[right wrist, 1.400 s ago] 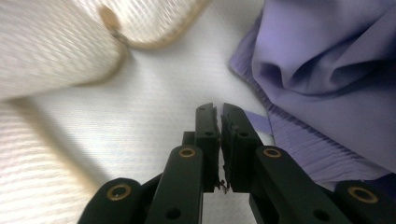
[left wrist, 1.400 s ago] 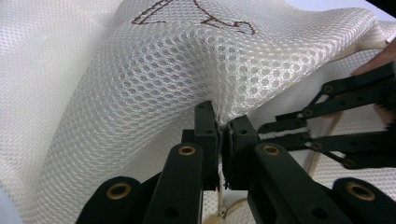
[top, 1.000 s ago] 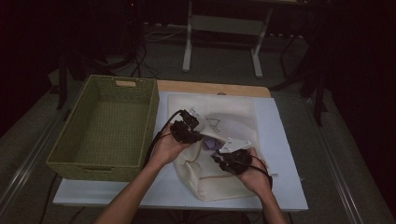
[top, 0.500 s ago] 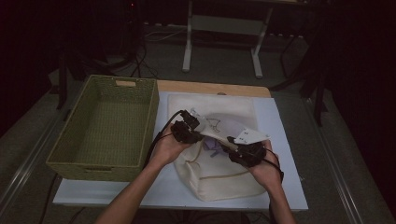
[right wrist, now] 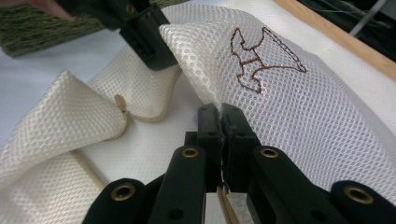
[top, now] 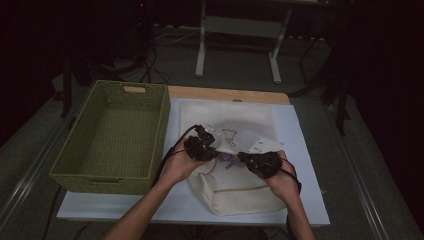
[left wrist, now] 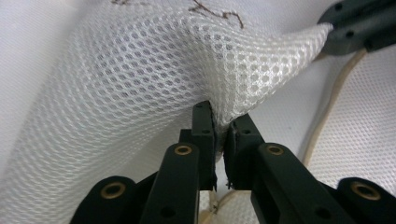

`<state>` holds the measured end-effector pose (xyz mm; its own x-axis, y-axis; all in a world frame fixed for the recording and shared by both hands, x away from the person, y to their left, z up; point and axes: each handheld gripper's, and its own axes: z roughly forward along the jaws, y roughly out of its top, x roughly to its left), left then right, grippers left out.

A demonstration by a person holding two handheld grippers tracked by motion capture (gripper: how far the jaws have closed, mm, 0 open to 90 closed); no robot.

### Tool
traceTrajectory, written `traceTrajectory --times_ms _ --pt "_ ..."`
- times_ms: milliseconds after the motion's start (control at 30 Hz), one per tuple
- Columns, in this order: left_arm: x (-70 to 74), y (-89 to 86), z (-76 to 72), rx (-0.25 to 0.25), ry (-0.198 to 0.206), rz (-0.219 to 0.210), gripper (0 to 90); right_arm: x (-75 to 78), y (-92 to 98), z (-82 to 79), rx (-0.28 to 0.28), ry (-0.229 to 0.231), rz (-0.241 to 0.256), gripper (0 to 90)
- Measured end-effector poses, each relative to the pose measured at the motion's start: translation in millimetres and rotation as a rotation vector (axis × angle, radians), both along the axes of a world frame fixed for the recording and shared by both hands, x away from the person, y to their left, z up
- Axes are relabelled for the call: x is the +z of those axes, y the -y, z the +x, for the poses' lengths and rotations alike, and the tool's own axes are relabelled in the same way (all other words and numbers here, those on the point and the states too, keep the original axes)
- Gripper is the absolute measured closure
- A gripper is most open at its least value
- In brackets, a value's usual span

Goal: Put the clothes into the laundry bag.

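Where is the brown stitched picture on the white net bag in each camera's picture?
High view: brown stitched picture sits mid-table on the white net bag, just beyond the two hand-held grippers.
Left gripper view: only a bit of it at the top edge.
Right gripper view: upper right of centre.
Shared landmark: the bag's cream cord.

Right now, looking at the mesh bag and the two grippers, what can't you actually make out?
- Stitched design on the mesh bag: in the high view too small and dim to read.
- Bag contents: a purple patch shows faintly through the mesh, unidentifiable.
- Left gripper and right gripper: the pinched edges hide between the jaws.
- Basket: its near inner wall is hidden behind its own rim.
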<state>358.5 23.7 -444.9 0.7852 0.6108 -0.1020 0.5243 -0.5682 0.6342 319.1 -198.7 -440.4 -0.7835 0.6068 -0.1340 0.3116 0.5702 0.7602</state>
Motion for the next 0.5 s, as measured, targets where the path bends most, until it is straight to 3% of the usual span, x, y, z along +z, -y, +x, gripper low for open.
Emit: traceTrajectory --times_ms 167,333,500 --pt "-8.9 2.0 -10.4 -0.005 -0.012 0.002 78.1 -2.5 6.0 -0.7 -0.005 -0.015 0.008 87.1" --pt "-22.5 5.3 -25.5 -0.031 -0.016 0.063 74.2 -6.3 9.5 -0.7 -0.009 -0.028 0.014 87.0" --pt "-30.3 -0.3 -34.9 -0.025 -0.024 0.098 66.4 -7.7 10.0 -1.5 -0.008 -0.028 0.011 87.0"
